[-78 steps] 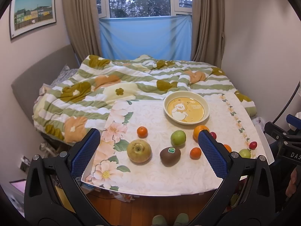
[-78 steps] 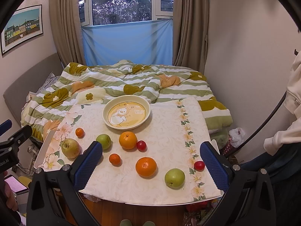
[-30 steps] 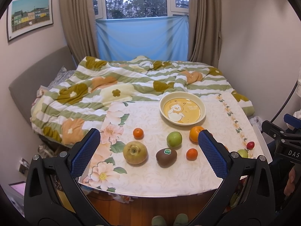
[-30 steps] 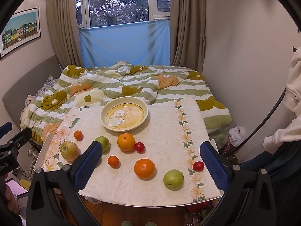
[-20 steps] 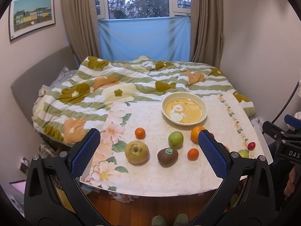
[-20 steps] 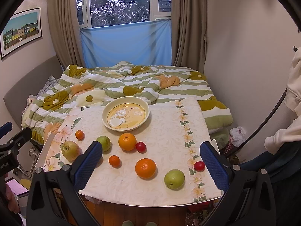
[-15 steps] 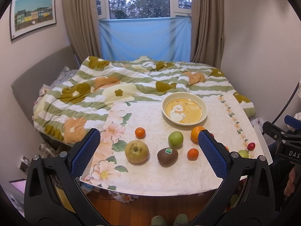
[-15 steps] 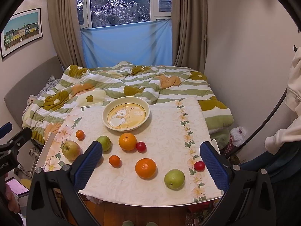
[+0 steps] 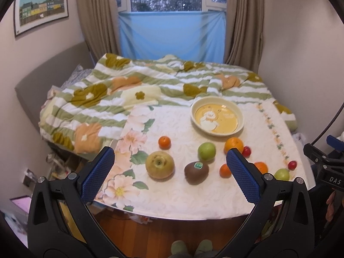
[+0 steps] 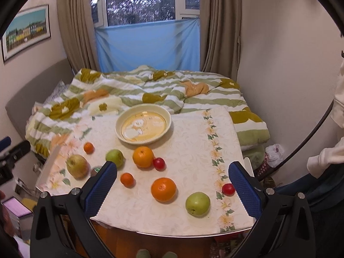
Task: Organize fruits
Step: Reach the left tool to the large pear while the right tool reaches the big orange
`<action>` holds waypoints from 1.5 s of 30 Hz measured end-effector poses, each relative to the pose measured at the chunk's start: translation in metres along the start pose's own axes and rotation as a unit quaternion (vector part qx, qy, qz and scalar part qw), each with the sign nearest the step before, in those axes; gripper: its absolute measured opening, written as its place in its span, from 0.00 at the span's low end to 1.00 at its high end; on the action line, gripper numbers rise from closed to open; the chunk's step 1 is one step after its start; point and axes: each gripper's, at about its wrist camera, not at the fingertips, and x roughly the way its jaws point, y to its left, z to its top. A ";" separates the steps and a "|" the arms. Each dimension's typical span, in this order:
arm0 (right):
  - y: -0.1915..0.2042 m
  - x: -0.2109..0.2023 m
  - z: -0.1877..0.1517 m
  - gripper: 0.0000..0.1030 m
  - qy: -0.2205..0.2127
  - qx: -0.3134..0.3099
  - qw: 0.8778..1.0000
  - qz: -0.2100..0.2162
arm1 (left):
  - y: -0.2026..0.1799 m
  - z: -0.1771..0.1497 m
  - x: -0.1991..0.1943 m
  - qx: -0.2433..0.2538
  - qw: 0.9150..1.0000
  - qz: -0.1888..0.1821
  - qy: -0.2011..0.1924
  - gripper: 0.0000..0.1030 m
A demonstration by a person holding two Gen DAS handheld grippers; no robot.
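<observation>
On the small table with the cream floral cloth [image 10: 193, 133], pushed against the foot of the bed, the fruit lies loose in front of a shallow cream dish with a yellow cartoon bottom [image 10: 143, 126], which is empty. Both claws hang back over the near edge, well apart from everything: the left gripper [image 9: 169, 172] is spread wide with nothing in it, and the right gripper [image 10: 172, 185] is just as wide and just as empty. Nearest the left one sit a big yellow-green pear-like fruit [image 9: 159, 164] and a brown kiwi with a green sticker [image 9: 196, 169]; nearest the right, a large orange [image 10: 163, 189], a green apple [image 10: 197, 203] and a small red fruit [image 10: 228, 189], which may be a cherry tomato, though it is too small to say. Nothing has reached the dish yet, I'd judge, so the job is at its first pick. To do it well I'd take the near large orange first with the right claw, come down over its widest part with a blue pad on each side, close gently so it doesn't squirt away, and lift clear of the small mandarin [image 10: 127, 179] beside it before carrying to the dish.
</observation>
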 end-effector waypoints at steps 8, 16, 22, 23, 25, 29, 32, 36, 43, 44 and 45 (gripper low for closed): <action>-0.010 0.050 -0.028 1.00 0.031 -0.026 0.998 0.046 | 0.003 -0.025 0.047 -0.001 0.999 0.027 0.035 1.00; -0.005 0.104 -0.053 1.00 0.062 -0.029 0.996 0.063 | 0.009 -0.042 0.116 0.004 0.996 0.028 0.081 1.00; 0.003 0.132 -0.067 1.00 0.088 -0.020 0.994 0.069 | 0.021 -0.047 0.161 0.002 0.993 0.025 0.115 1.00; 0.006 0.136 -0.069 1.00 0.091 -0.022 0.993 0.067 | 0.023 -0.049 0.168 0.001 0.992 0.024 0.121 1.00; 0.011 0.144 -0.073 1.00 0.098 -0.026 0.993 0.063 | 0.027 -0.051 0.181 -0.001 0.991 0.018 0.132 1.00; 0.018 0.157 -0.080 1.00 0.114 -0.026 0.991 0.059 | 0.034 -0.055 0.203 0.000 0.988 0.017 0.154 1.00; 0.021 0.165 -0.084 1.00 0.125 -0.022 0.990 0.055 | 0.035 -0.056 0.216 0.004 0.986 0.009 0.167 1.00; 0.025 0.172 -0.084 1.00 0.128 -0.026 0.991 0.042 | 0.034 -0.057 0.230 0.013 0.984 -0.001 0.180 1.00; 0.031 0.180 -0.082 0.87 0.135 -0.048 0.989 0.028 | 0.032 -0.061 0.245 0.027 0.980 -0.013 0.197 0.84; 0.032 0.180 -0.081 0.86 0.135 -0.050 0.989 0.027 | 0.030 -0.062 0.246 0.029 0.979 -0.022 0.199 0.81; 0.032 0.180 -0.081 0.85 0.136 -0.052 0.989 0.025 | 0.029 -0.062 0.245 0.034 0.980 -0.020 0.197 0.81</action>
